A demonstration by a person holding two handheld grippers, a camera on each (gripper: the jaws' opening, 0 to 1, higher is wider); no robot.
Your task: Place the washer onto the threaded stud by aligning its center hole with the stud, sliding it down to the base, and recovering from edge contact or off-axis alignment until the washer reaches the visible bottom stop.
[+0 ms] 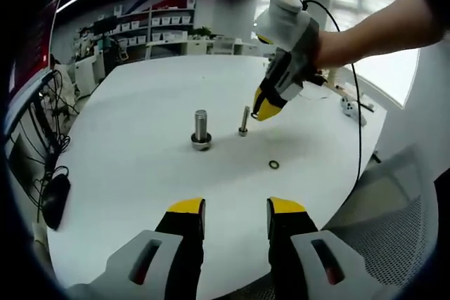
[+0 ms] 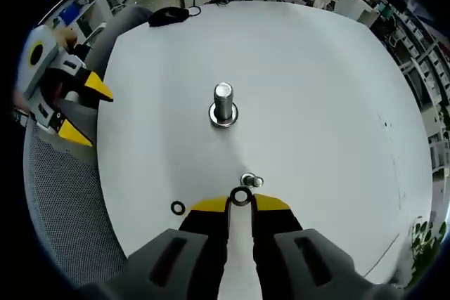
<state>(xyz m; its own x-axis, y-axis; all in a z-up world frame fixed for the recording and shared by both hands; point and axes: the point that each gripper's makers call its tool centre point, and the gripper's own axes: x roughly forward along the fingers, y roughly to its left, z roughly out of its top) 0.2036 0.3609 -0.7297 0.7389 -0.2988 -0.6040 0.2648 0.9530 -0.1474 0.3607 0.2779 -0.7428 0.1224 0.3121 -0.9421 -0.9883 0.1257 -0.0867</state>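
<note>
A thin threaded stud (image 1: 244, 121) stands upright near the middle of the white table (image 1: 140, 173). In the right gripper view I look down on the stud's top (image 2: 250, 181), just beyond my right gripper (image 2: 241, 201). That gripper is shut on a small metal washer (image 2: 241, 197), held above and slightly short of the stud. In the left gripper view the right gripper (image 1: 266, 108) hangs just right of the stud, held by a hand. My left gripper (image 1: 235, 210) stands open near the table's edge, holding nothing; it also shows at the left (image 2: 79, 110).
A thicker bolt (image 1: 201, 130) (image 2: 223, 106) stands upright with a washer at its base. A small black ring (image 1: 273, 165) (image 2: 178, 207) lies flat nearby. A black mouse (image 2: 169, 15) rests at the table's edge and a mesh chair (image 1: 394, 244) stands beside it.
</note>
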